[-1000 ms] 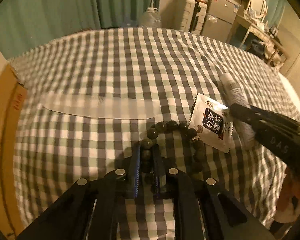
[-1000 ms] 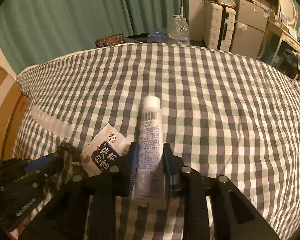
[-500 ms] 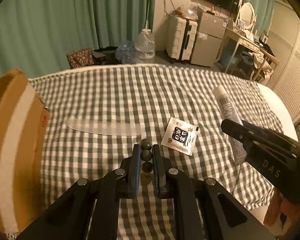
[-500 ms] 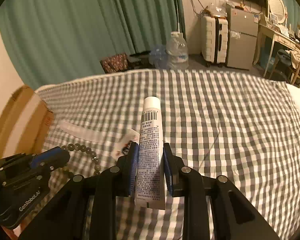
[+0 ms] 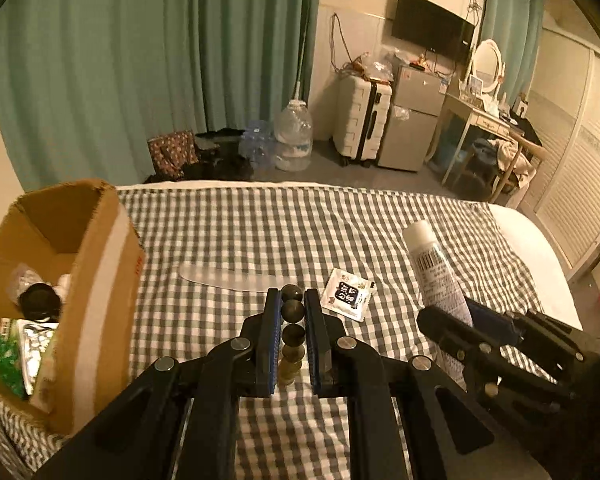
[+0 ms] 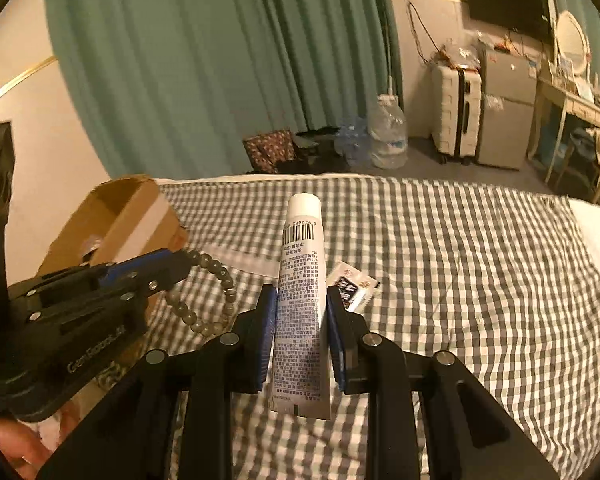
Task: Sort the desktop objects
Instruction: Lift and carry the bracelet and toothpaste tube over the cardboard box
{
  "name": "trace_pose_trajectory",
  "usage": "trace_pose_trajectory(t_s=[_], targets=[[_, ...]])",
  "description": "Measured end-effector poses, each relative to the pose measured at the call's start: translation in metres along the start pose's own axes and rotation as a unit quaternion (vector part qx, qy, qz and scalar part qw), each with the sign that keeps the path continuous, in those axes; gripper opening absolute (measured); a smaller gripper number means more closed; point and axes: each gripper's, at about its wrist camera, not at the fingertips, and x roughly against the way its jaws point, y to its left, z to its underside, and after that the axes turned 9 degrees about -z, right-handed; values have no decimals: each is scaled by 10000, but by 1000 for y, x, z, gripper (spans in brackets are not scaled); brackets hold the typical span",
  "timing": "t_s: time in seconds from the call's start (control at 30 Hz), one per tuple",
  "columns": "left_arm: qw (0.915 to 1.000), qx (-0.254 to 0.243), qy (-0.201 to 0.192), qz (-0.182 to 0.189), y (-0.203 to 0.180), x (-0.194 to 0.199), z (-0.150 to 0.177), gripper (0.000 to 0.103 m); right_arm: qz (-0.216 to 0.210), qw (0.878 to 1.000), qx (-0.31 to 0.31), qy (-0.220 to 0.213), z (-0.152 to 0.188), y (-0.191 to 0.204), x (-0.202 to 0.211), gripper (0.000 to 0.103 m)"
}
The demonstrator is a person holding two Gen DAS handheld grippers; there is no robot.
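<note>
While both claws hang above the checked cloth (image 5: 340, 232), each has something nipped: the left gripper (image 5: 292, 312) is closed on a bead bracelet (image 5: 292, 322), the right gripper (image 6: 300, 308) is closed on a white tube (image 6: 300, 292), cap fwd, crimped end trailing back between the arms. The left cam shows only a short column of beads betw. the blue pads (image 5: 273, 332); the right cam shows the rest, a loop (image 6: 208, 296) dangling free under the left gripper (image 6: 180, 266), off the cloth. The left cam alone looks down into the cardboard box (image 5: 96, 280) at the cloth's left edge: a dark round thing, a green pack, foil-ish stuff, prob. wrappers, too dim to say. In the right cam the box (image 6: 136, 216) shows mostly its outer wall & one flap. A small white sachet (image 5: 349, 294) w/ black print lies flat on the cloth, just right of the left gripper's tips; the right cam has it (image 6: 352, 284) half hidden behind its right finger. A pale translucent strip (image 5: 232, 278) lies flat betw. box & sachet. The right gripper (image 5: 460, 316) & tube (image 5: 436, 272) sit near the left one's right side, apart from it. Far half & right side of the cloth lie bare to the edge.
</note>
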Motion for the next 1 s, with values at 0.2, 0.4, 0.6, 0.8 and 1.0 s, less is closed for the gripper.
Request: trace_pose_trajectory(t_s=[0.2, 0.4, 0.6, 0.8, 1.0], targets=[[9996, 184, -228, 36, 18, 29, -4, 11, -154, 9998, 102, -40, -1, 26, 18, 24], [9977, 457, -493, -8, 53, 56, -14, 11, -256, 9990, 330, -143, -9, 60, 30, 24], [9957, 630, -649, -182, 100, 72, -21, 11, -430, 9968, 638, -221, -24, 111, 25, 24], [9917, 963, -738, -430, 157, 77, -25, 11, -715, 9931, 921, -100, -35, 162, -2, 24], [9882, 1239, -606, -664, 204, 68, -20, 11, -1007, 9872, 1227, 172, -37, 204, -35, 24]])
